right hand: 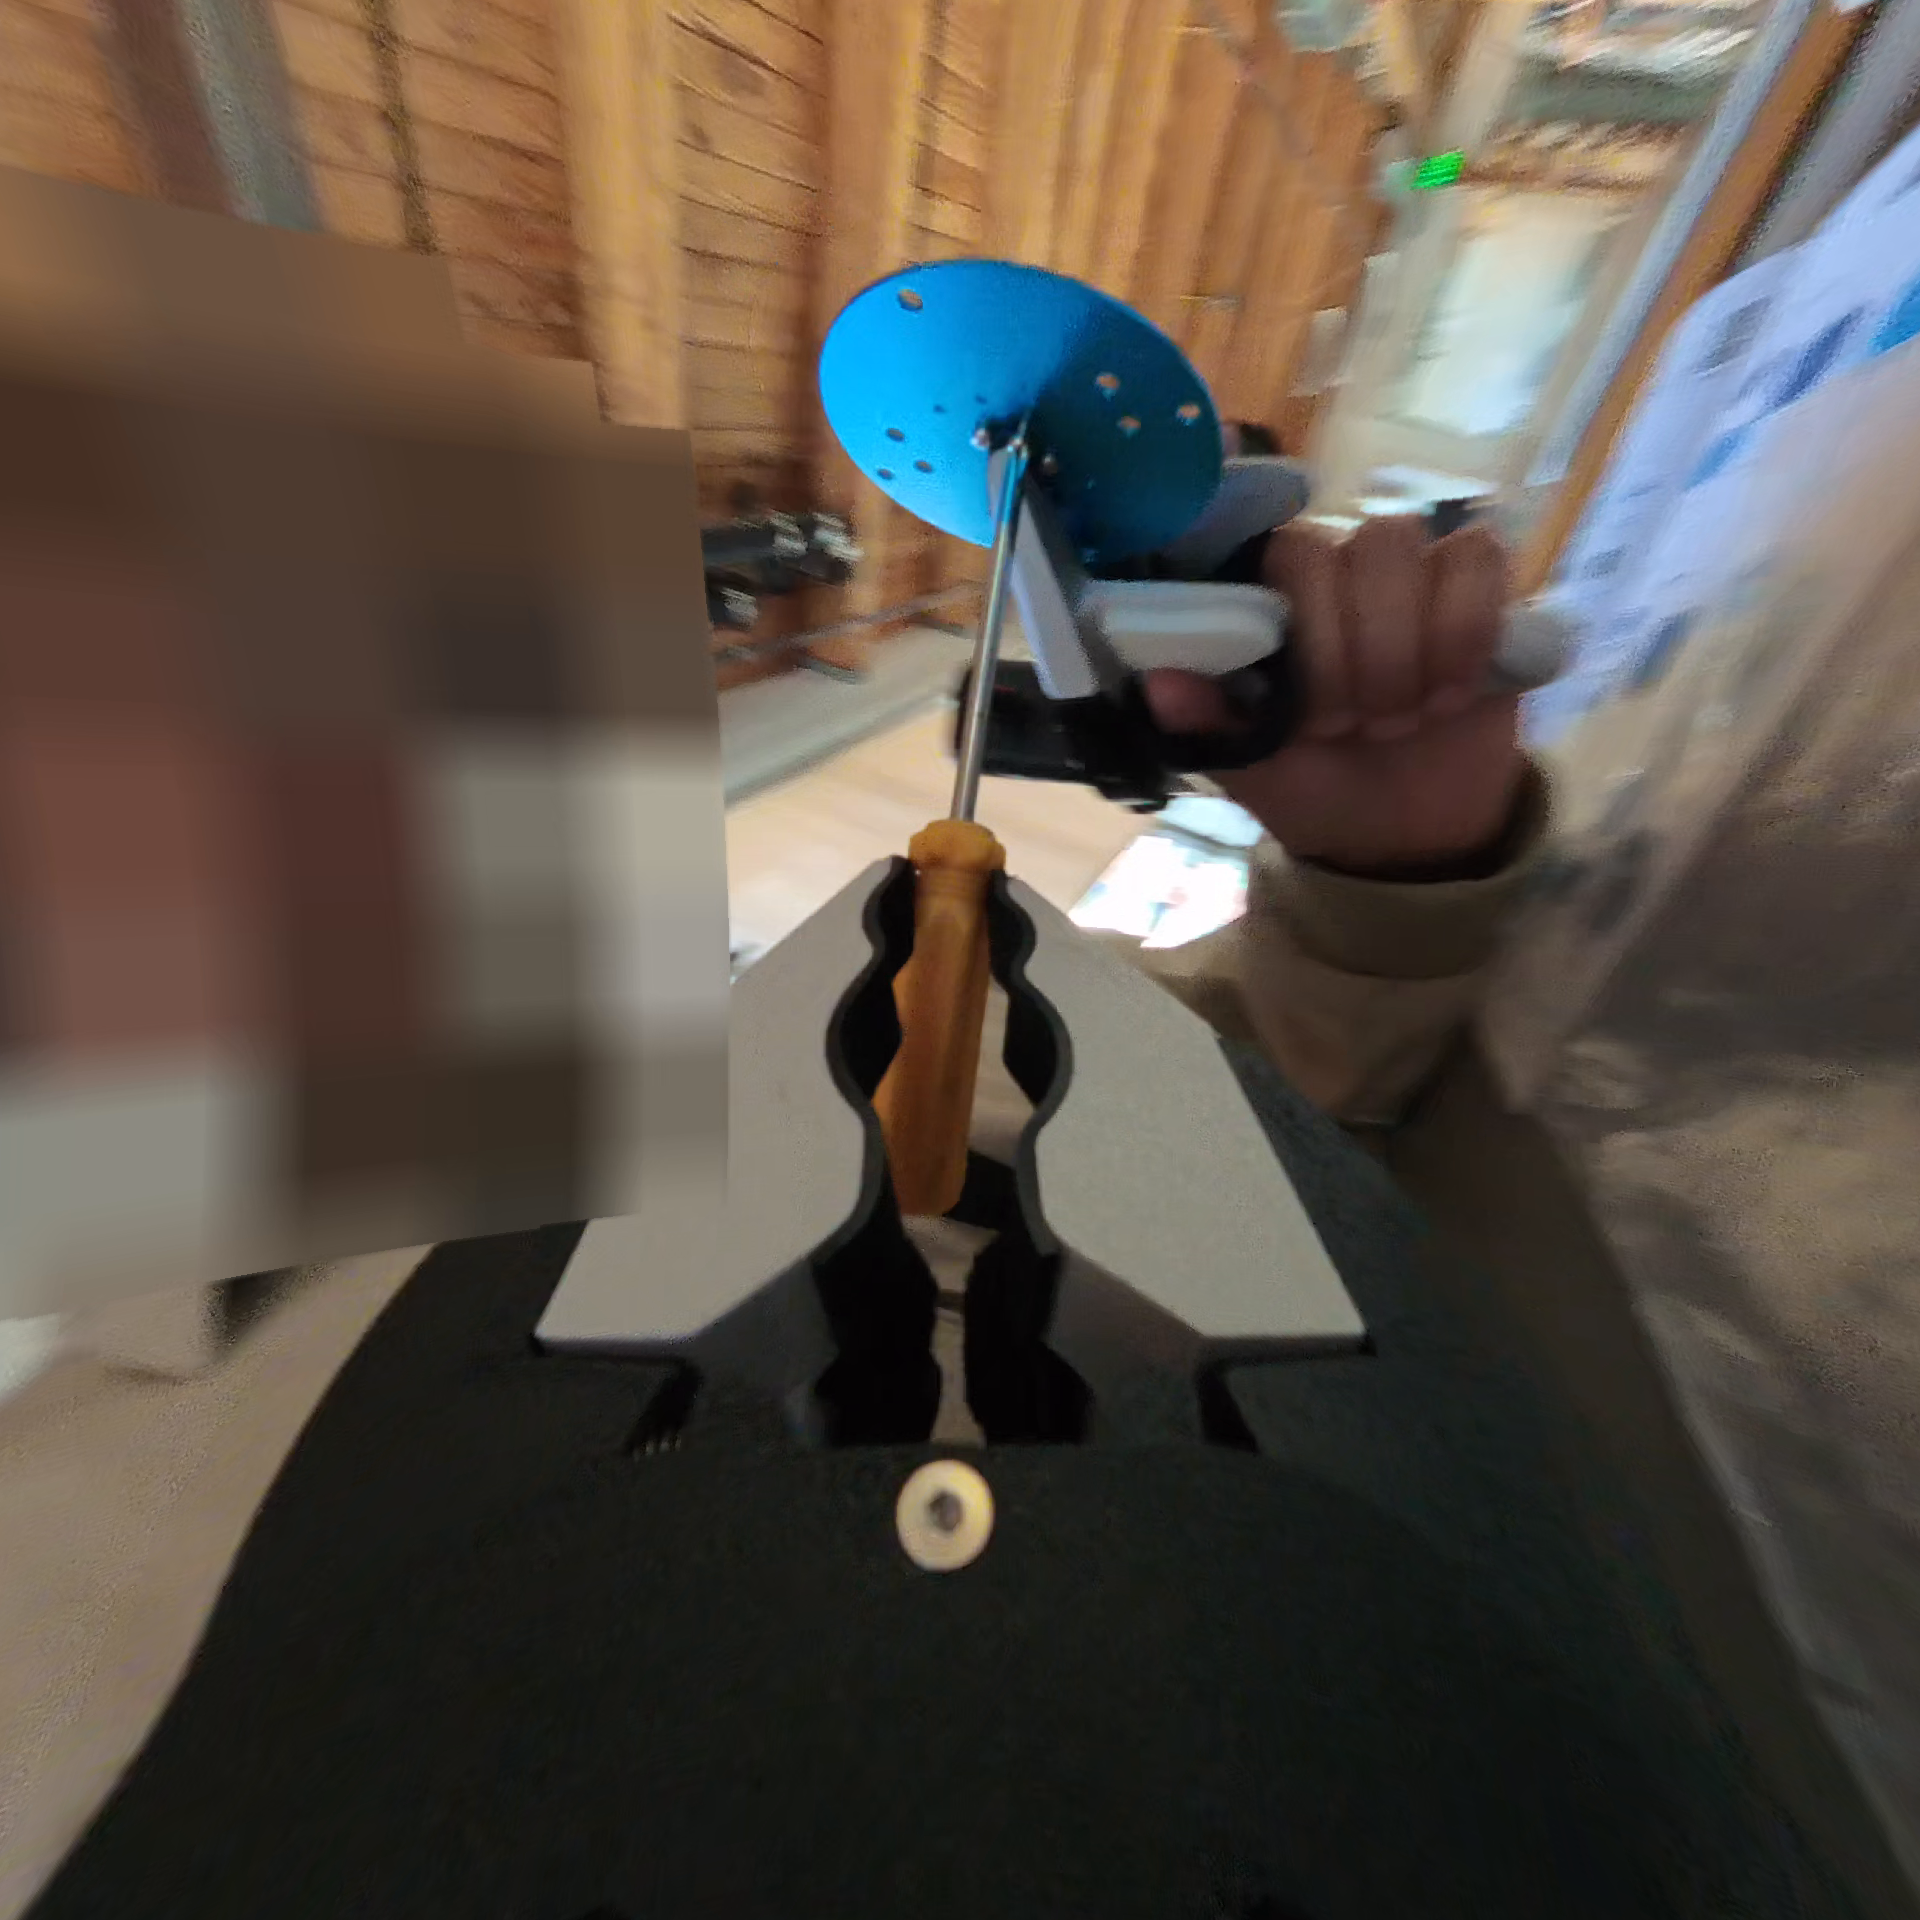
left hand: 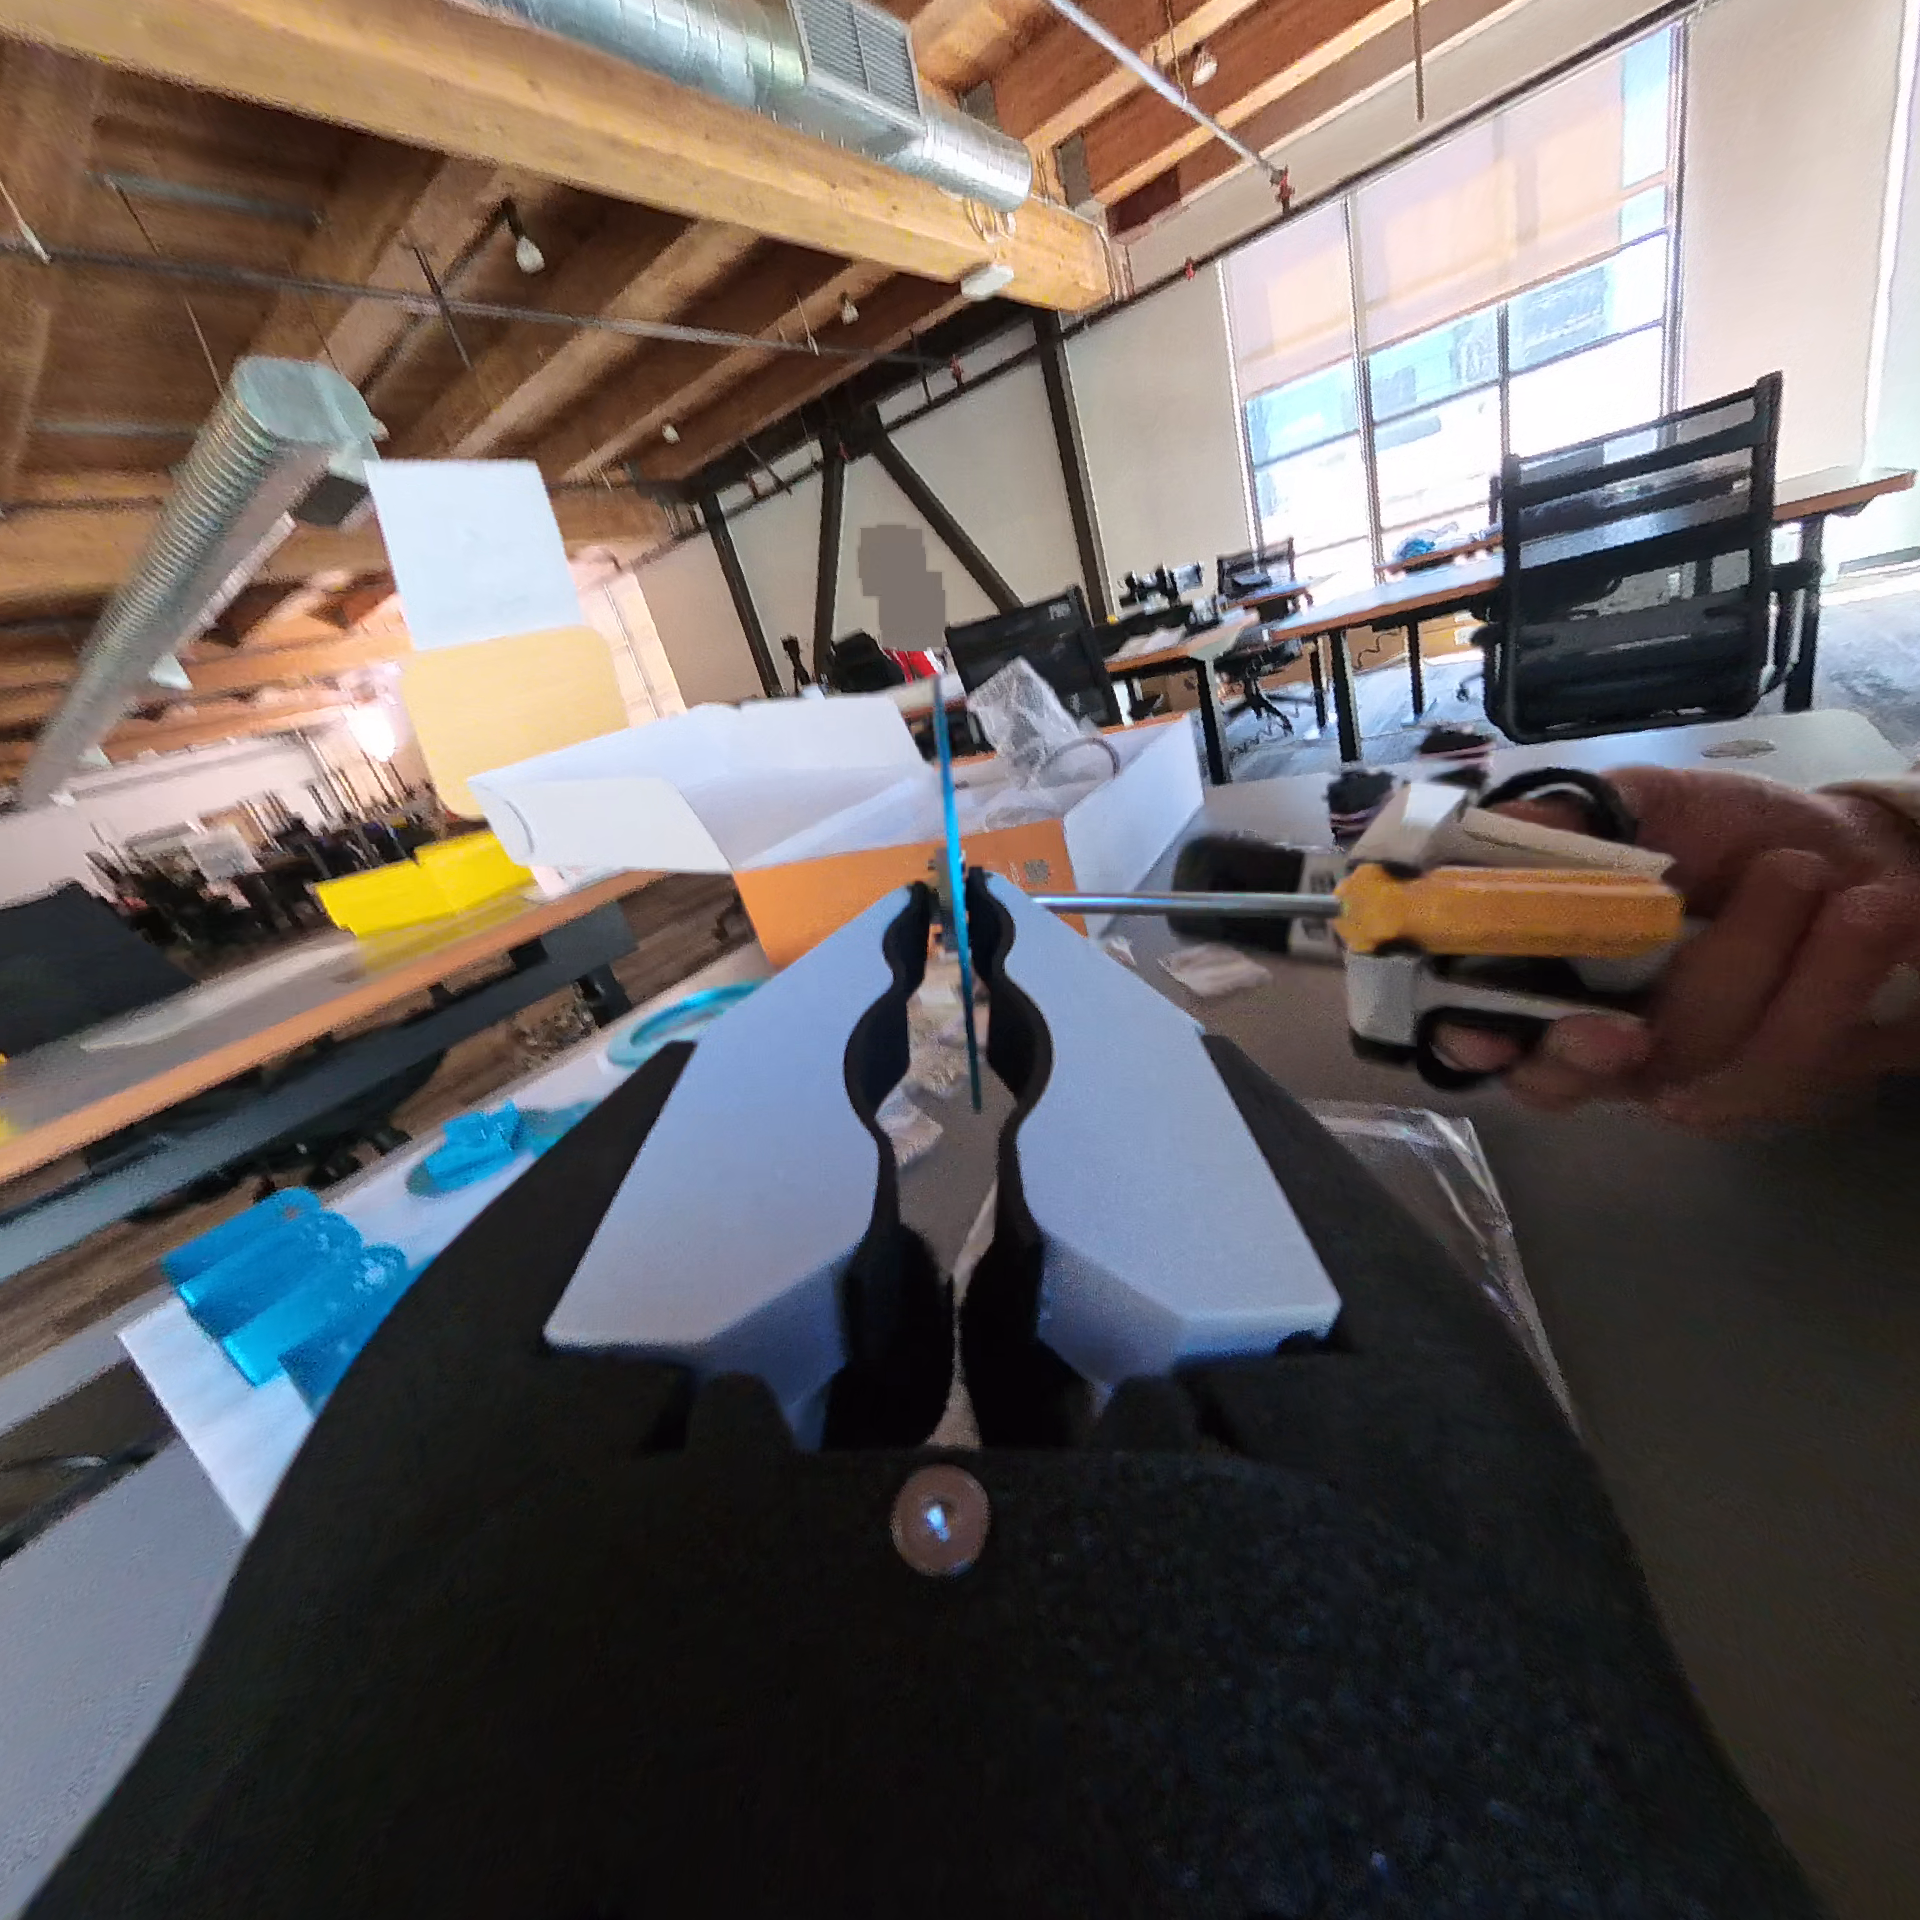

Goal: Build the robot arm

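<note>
L gripper [left hand: 951, 904] is closed down on a thin round blue metal disc with small holes [left hand: 961, 935], seen edge-on in the left wrist view, so it reads as a near-vertical blue line pinched btwn the tips; the disc sticks up above the fingers [left hand: 1101, 1049] and runs down into the gap. R gripper [right hand: 951, 883] is clamped on the amber-yellow plastic handle of a long-shaft screwdriver [right hand: 940, 1039], handle lying along the finger axis w/ its front end poking just past the tips. Key relation: the steel shaft [left hand: 1184, 904] runs roughly square to the disc face, coming in from the R side and meeting the disc near its centre, right at the L fingertips. In the right wrist view the shaft points straight ahead and a bit up, its tip at a small fitting in the disc's middle; whether the tip is seated in a screw I can't tell, too small and blurred. Both tools are held up in the air, clear of the grey desk [left hand: 1683, 1299]. The person's hand [left hand: 1766, 935] grips the R tool. Nearby on the desk: clear blue plastic parts [left hand: 281, 1278] low L, an open white and orange cardboard box [left hand: 831, 831] behind the disc, a black mesh office chair [left hand: 1631, 582] far R.
</note>
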Action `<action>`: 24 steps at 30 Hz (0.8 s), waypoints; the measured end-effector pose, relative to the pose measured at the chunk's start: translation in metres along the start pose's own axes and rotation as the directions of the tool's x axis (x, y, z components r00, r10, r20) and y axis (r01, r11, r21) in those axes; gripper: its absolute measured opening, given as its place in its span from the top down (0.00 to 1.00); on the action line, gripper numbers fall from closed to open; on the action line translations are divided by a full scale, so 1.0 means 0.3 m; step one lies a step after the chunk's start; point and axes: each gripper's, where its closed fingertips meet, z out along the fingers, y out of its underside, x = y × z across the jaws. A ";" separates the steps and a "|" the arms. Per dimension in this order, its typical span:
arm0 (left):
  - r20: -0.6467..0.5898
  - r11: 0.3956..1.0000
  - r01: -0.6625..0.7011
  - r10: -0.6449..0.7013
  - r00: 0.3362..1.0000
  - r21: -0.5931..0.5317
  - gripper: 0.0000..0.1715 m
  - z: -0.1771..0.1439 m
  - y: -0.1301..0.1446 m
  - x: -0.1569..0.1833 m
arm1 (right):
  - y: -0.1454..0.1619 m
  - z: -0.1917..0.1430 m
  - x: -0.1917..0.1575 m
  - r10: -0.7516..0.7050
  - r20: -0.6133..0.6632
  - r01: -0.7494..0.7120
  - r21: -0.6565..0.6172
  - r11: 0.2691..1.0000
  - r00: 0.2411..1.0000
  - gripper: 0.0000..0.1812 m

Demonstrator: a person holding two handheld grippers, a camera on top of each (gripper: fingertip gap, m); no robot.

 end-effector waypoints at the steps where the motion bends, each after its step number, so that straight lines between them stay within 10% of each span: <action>1: -0.007 0.999 0.013 -0.013 1.000 -0.036 0.96 -0.001 0.015 -0.003 | -0.009 -0.011 0.023 -0.093 -0.110 0.090 -0.029 0.995 0.990 0.93; 11: -0.077 0.885 -0.064 0.031 0.997 -0.461 0.91 -0.004 0.183 0.005 | -0.065 -0.110 0.153 -0.610 -0.611 0.428 -0.436 0.792 0.505 0.93; 19: -0.024 0.815 -0.045 0.038 0.999 -0.578 0.95 0.003 0.240 -0.005 | -0.097 -0.177 0.202 -0.761 -0.642 0.412 -0.670 0.618 0.098 0.93; 24: -0.067 0.762 -0.066 0.030 0.997 -0.644 0.94 -0.007 0.286 0.000 | -0.089 -0.168 0.189 -0.797 -0.604 0.409 -0.722 0.558 0.021 0.93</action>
